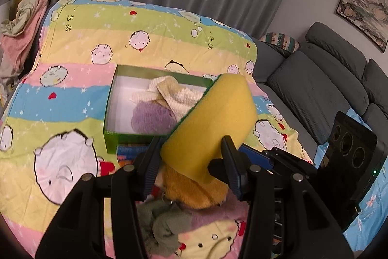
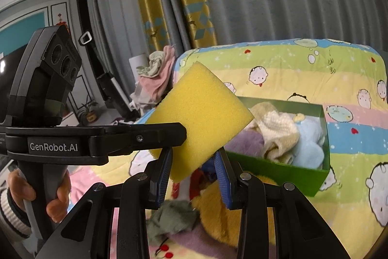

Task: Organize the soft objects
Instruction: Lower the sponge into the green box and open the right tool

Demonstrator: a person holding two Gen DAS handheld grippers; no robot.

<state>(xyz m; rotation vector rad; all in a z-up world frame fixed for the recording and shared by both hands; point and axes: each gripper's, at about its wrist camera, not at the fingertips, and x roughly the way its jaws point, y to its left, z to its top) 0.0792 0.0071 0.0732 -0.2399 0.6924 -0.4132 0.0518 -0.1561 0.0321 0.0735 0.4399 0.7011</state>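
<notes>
Fingers of the left gripper (image 1: 191, 141): clamped on the near end of the yellow sponge (image 1: 213, 113). The sponge bends into a curve where they squeeze it.
Fingers of the right gripper (image 2: 194, 154): one sits on each side of the sponge's bottom corner. I cannot tell if they press it or only sit beside it.
Where the sponge is: up in the air, over the near right corner of the green box (image 1: 126, 139).
How the sponge feels: very light and squishy, I think. It should spring back when let go. It is rough with tiny holes, so it should not slip.
Where to hold it: across the flat yellow faces, near one end. A soft squeeze looks like enough.
Sponge shape: a thick block with a thin green scrubby layer on one side.
Box: stiff card, green outside, white inside, no lid.
Inside the box: a bumpy cream cloth (image 1: 169, 91), a fluffy purple cloth (image 1: 150, 118) and a soft blue cloth (image 2: 310, 142).
Not yet in the box: a furry orange toy (image 1: 194, 191) and a floppy grey-green cloth (image 1: 165, 229), on the quilt (image 1: 60, 98) under the fingers.
</notes>
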